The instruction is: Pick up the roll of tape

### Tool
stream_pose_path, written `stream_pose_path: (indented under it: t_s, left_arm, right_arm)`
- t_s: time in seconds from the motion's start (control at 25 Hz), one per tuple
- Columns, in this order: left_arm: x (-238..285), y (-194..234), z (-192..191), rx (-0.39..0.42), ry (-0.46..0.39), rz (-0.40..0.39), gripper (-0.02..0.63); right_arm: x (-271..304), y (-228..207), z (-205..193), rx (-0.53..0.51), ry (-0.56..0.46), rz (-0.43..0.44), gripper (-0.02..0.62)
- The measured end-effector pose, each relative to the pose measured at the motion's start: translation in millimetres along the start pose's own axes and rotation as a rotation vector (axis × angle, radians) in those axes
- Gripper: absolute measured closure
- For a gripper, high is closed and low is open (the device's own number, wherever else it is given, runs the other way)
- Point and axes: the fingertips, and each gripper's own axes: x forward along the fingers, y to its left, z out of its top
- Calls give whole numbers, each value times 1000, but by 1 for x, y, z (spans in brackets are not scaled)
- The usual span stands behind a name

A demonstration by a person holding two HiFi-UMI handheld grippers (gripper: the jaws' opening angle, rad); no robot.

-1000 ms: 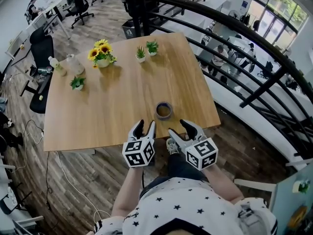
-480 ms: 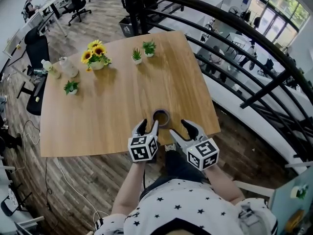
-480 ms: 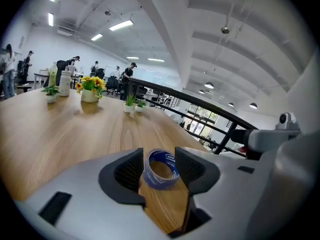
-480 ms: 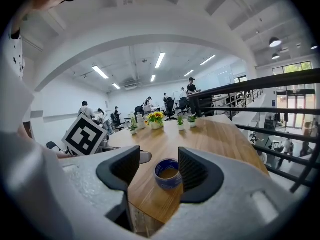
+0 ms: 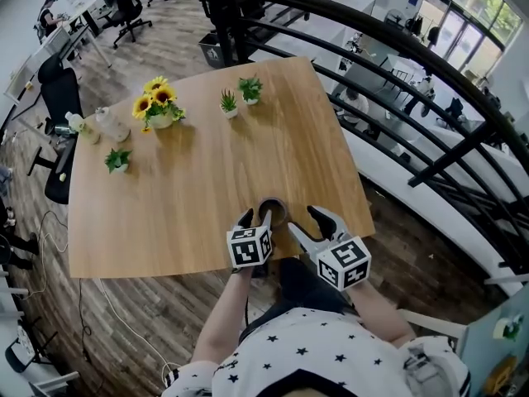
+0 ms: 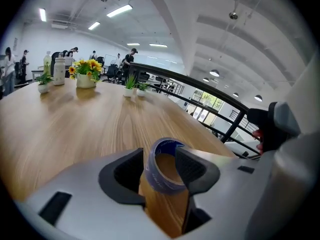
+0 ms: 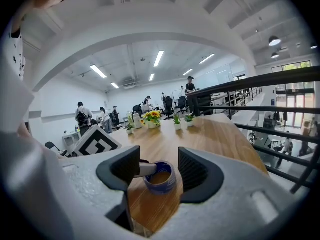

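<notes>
The roll of tape (image 5: pixel 273 212), a blue ring with a brown core, lies flat on the wooden table (image 5: pixel 207 164) near its front edge. My left gripper (image 5: pixel 255 217) is open and reaches the roll from the near left. In the left gripper view the roll (image 6: pixel 162 169) fills the gap between the jaws of the left gripper (image 6: pixel 159 171), its right side hidden behind the right jaw. My right gripper (image 5: pixel 304 220) hangs open just right of the roll, apart from it. The right gripper view shows the roll (image 7: pixel 160 176) ahead between the jaws of the right gripper (image 7: pixel 159 174), with one left fingertip (image 7: pixel 149 169) at its rim.
A vase of sunflowers (image 5: pixel 157 106), small potted plants (image 5: pixel 228 102) (image 5: pixel 250 88) (image 5: pixel 116 160) and bottles (image 5: pixel 111 125) stand at the table's far side. A black railing (image 5: pixel 397 64) runs along the right. The table's front edge lies just under both grippers.
My left gripper has moved forward until its jaws reach the roll. The right gripper has stayed almost in place beside it.
</notes>
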Motion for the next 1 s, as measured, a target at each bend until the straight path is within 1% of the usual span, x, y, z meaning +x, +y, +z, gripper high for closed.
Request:
stream_pose_path:
  t_s: [0.2, 0.32, 0.52, 0.68, 1.0]
  left_arm:
    - [14, 6, -8, 20, 52, 52, 430]
    - [20, 8, -12, 21, 77, 72, 445]
    - [24, 9, -11, 23, 82, 95, 476]
    - [26, 12, -9, 33, 72, 118, 528]
    - [23, 13, -9, 46, 62, 127, 537]
  right_arm:
    - [4, -6, 2, 4, -2, -8, 373]
    - [4, -10, 1, 8, -3, -13, 373]
    - [3, -11, -1, 14, -2, -20, 373]
    - [1, -11, -2, 15, -3, -22, 373]
    - [-8, -10, -5, 19, -8, -38, 373]
